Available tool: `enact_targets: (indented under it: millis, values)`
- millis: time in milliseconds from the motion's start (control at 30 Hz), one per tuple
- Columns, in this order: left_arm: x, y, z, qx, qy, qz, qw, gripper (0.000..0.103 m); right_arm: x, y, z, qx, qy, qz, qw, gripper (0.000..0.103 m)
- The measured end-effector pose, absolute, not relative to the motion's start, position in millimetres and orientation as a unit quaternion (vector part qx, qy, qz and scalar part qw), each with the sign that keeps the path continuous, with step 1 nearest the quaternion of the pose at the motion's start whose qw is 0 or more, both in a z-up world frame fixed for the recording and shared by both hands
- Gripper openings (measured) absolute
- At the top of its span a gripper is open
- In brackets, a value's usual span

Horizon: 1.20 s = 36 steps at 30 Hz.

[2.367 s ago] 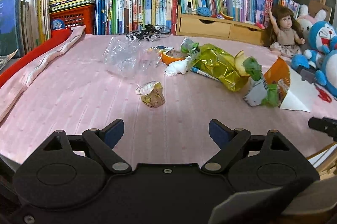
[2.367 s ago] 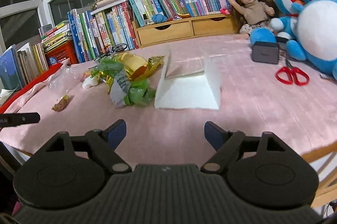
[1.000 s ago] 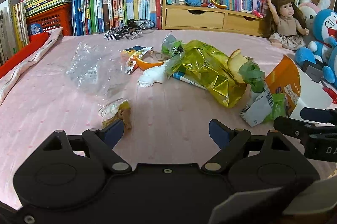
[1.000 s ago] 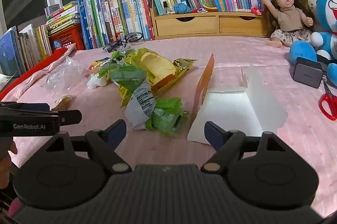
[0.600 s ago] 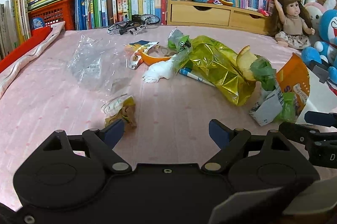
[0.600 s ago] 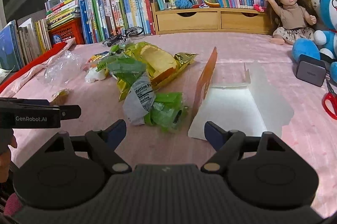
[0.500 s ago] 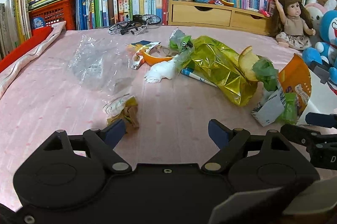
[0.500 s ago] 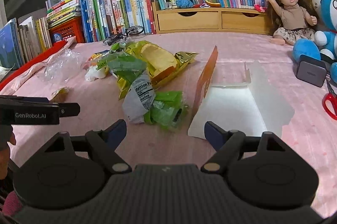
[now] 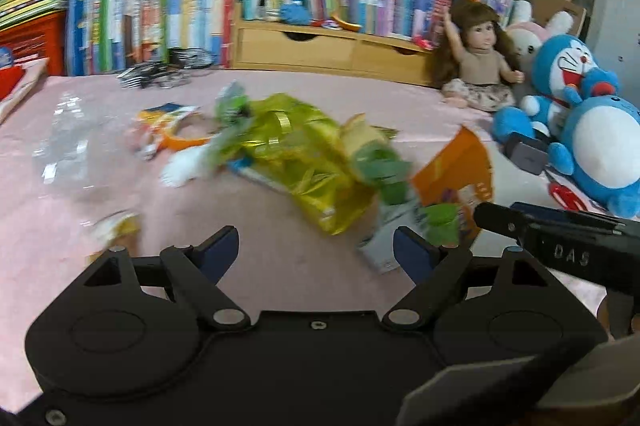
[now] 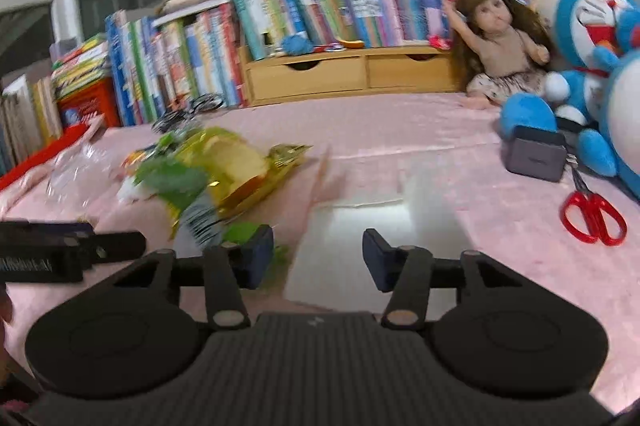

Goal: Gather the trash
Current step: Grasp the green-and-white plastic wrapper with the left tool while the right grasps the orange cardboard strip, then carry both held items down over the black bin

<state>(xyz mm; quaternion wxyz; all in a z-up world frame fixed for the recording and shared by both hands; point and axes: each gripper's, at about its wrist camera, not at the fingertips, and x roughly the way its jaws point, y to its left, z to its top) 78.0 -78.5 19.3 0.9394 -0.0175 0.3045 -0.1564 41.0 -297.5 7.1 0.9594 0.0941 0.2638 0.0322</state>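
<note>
A pink table [image 10: 460,153] holds a heap of trash. Its centre, and the landmark here, is a crumpled gold snack bag [image 9: 304,161]. Just right of the gold bag lie a green wrapper [image 9: 380,165] and an orange packet [image 9: 460,169] standing on edge, with a flat white sheet [image 10: 360,226] beyond it. Left of the gold bag sit a white tissue [image 9: 180,171], clear plastic [image 9: 64,145] and a small crumpled wrapper [image 9: 116,226].

The left tongs [image 9: 316,252] are spread wide and empty, short of the gold bag. The right tongs [image 10: 318,258] are closing, about half open, with nothing visibly pinched; only the white sheet's near edge lies between them. The pictures are blurred.

To grip well, the right tongs probably need to slow, drop low, and straddle a raised fold rather than flat paper.
</note>
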Motion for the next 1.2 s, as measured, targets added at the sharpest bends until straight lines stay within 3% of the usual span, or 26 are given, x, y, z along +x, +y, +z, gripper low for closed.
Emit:
enact_targets:
  millis: [133, 200, 233, 267, 333, 433, 900, 1200]
  values:
    - [92, -108, 14, -0.036, 0.307, -0.175, 0.935, 0.082, 61, -309, 10, 0.123, 0.281, 0.059, 0.950, 0.049]
    - [99, -118, 10, -0.043, 0.309, -0.176, 0.934, 0.072, 73, -310, 7, 0.126, 0.298, 0.064, 0.944, 0.035]
    - [104, -123, 7, -0.045, 0.314, -0.174, 0.932, 0.064, 79, -310, 3, 0.130, 0.308, 0.065, 0.940, 0.026]
    - [108, -124, 4, -0.050, 0.318, -0.172, 0.931, 0.046, 85, -311, 0, 0.138, 0.317, 0.068, 0.936, 0.022]
    - [110, -122, 3, -0.074, 0.322, -0.182, 0.926, 0.034, 87, -311, -2, 0.149, 0.320, 0.070, 0.933, 0.010]
    - [99, -116, 9, -0.064, 0.316, -0.173, 0.931, 0.033, 75, -306, 3, 0.139, 0.304, 0.068, 0.940, 0.004]
    - [-13, -31, 52, -0.109, 0.256, -0.130, 0.952, 0.032, -10, -277, 33, 0.159, 0.266, 0.165, 0.936, 0.003]
    - [-104, 6, 29, -0.100, 0.312, -0.128, 0.936, 0.033, -91, -244, 15, 0.168, 0.320, 0.239, 0.901, 0.003]
